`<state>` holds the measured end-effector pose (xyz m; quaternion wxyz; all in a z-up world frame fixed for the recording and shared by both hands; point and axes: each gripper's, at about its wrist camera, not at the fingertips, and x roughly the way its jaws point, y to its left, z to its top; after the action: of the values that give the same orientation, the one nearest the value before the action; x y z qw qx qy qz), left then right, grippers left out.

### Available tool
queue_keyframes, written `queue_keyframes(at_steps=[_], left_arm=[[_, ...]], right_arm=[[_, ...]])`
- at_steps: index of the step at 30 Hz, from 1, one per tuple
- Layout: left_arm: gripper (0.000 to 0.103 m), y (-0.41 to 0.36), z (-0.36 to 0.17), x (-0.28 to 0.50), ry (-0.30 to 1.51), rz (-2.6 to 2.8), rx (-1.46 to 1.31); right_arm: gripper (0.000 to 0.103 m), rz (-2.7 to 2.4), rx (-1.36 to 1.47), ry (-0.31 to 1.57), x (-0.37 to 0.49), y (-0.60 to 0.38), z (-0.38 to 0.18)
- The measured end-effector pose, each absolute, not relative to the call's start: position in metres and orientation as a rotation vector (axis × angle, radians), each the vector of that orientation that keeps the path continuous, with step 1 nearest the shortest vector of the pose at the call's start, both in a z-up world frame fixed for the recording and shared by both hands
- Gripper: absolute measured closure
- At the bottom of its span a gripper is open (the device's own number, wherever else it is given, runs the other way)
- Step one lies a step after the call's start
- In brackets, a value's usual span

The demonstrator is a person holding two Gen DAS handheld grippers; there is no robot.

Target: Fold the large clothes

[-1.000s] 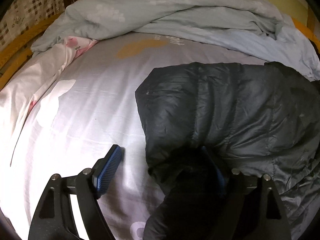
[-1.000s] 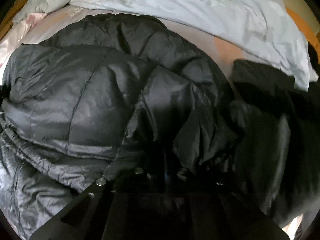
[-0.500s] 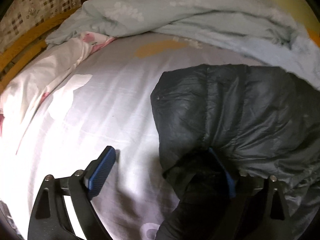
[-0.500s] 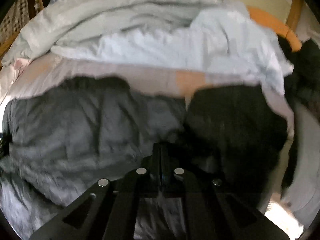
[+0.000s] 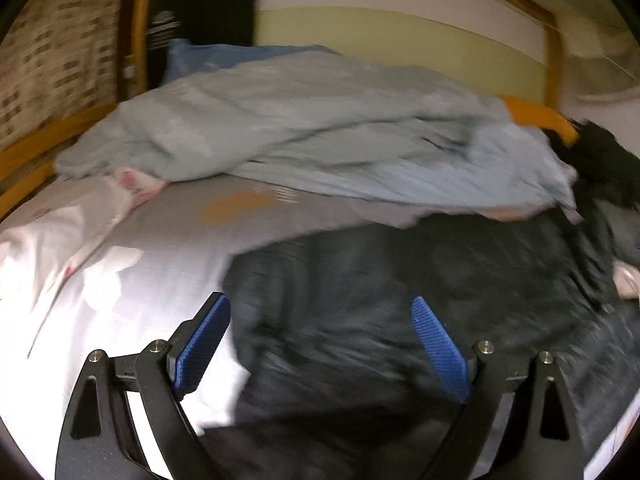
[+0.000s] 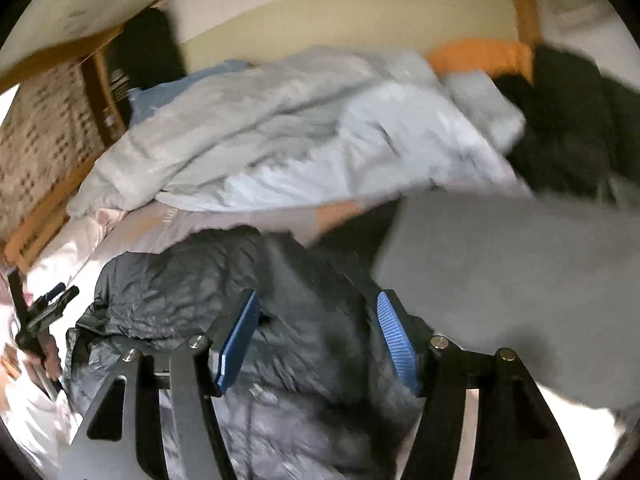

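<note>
Left gripper (image 5: 320,340): jaws spread wide, nothing pinched; its blue pads (image 5: 202,338) hang above the near edge of the black puffer jacket (image 5: 420,280).

Right gripper (image 6: 316,340): jaws have just been opening and stand apart, with no cloth between them.

The jacket lies bunched on the bed sheet (image 5: 120,288), filling the lower centre and right of the left wrist view and the lower centre of the right wrist view.

A grey cloth (image 6: 520,280), blurred, sits at the right of the right wrist view.

A pale blue duvet (image 5: 320,136) is heaped across the middle of both views.

A wooden bed frame (image 5: 548,60) stands farthest back.
</note>
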<state>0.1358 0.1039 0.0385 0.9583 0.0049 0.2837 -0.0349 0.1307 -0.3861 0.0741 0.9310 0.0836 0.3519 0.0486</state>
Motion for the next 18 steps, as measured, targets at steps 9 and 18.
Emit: queue_keyframes(at_steps=[9, 18], left_arm=[[0.011, 0.047, 0.002, 0.109, 0.616, -0.118, 0.119], [0.010, 0.053, -0.030, 0.123, 0.699, -0.118, 0.077]], right_arm=[[0.040, -0.170, 0.177, 0.736, 0.131, -0.416, 0.007], [0.042, -0.083, 0.481, 0.802, 0.138, -0.467, -0.038]])
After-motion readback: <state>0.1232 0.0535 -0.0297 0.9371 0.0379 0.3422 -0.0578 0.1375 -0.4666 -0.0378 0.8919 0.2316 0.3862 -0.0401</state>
